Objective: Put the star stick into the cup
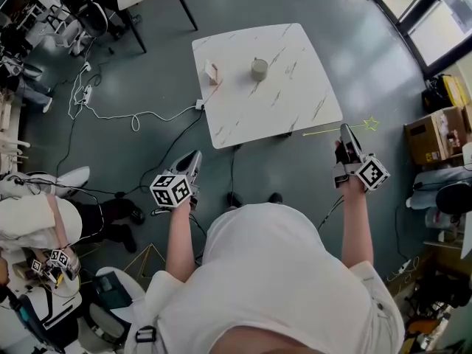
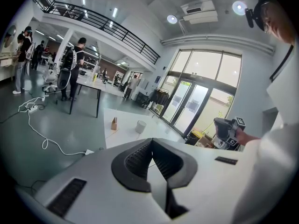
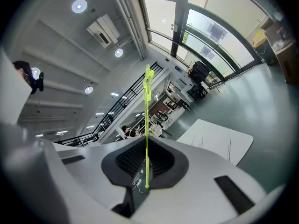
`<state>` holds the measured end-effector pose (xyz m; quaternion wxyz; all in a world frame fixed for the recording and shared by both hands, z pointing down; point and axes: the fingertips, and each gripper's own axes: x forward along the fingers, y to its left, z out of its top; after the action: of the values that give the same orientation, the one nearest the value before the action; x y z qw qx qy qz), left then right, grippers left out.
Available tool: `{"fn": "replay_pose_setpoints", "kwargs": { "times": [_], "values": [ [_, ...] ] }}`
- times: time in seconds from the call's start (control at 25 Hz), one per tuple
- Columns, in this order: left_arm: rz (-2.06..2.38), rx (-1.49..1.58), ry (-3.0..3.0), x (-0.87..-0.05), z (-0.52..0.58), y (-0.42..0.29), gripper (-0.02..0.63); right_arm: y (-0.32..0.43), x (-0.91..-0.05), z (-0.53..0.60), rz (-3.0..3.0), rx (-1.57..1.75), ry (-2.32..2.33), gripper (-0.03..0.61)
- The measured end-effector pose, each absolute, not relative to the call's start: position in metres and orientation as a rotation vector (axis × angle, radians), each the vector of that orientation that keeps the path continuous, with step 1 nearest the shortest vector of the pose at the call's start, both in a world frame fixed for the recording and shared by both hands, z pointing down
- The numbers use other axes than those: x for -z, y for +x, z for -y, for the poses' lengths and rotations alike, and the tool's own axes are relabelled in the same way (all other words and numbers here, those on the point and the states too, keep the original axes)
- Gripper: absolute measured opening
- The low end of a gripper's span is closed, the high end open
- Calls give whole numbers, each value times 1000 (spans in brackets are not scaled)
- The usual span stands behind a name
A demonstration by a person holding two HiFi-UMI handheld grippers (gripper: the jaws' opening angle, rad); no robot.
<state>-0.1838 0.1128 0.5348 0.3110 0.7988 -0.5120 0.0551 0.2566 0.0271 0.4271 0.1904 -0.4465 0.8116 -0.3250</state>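
Surface: square white worktop, grey-veined, set on a grey-green floor. Carries a pale cup, upright, toward the far side. Also carries a small tan block to the cup's left, apart from it.

Room: large open hall, brightly lit. Glass doors with tall windows above, beyond the worktop. Railed gallery overhead on the left. Air unit in the ceiling, round lamps beside it. White cables looping across the floor up to the worktop's left edge. Cardboard box among clutter on the right. Further desks at far left with several people standing by them. One more person close by at near left.

Right tongs: clamped narrow on the stick, raised in the air just off the worktop's near right corner. Stick thin, yellow-green, lying crosswise to the tongs, with the star at its right-hand end. Touches neither worktop nor cup; well apart from the cup.

Left tongs: pads together, nothing between them. Held over the floor near the worktop's near left corner, pointing toward worktop and cup.
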Motion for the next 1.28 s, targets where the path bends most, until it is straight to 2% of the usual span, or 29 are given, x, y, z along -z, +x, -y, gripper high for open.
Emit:
{"fn": "replay_pose_setpoints", "kwargs": {
  "times": [0.56, 1.28],
  "values": [
    [1295, -148, 2127, -547, -115, -227, 14, 199, -441, -49, -2269, 937, -1289, 32],
    [1289, -145, 2085, -565, -94, -224, 14, 182, -461, -15, -2314, 1009, -1260, 32]
  ]
}}
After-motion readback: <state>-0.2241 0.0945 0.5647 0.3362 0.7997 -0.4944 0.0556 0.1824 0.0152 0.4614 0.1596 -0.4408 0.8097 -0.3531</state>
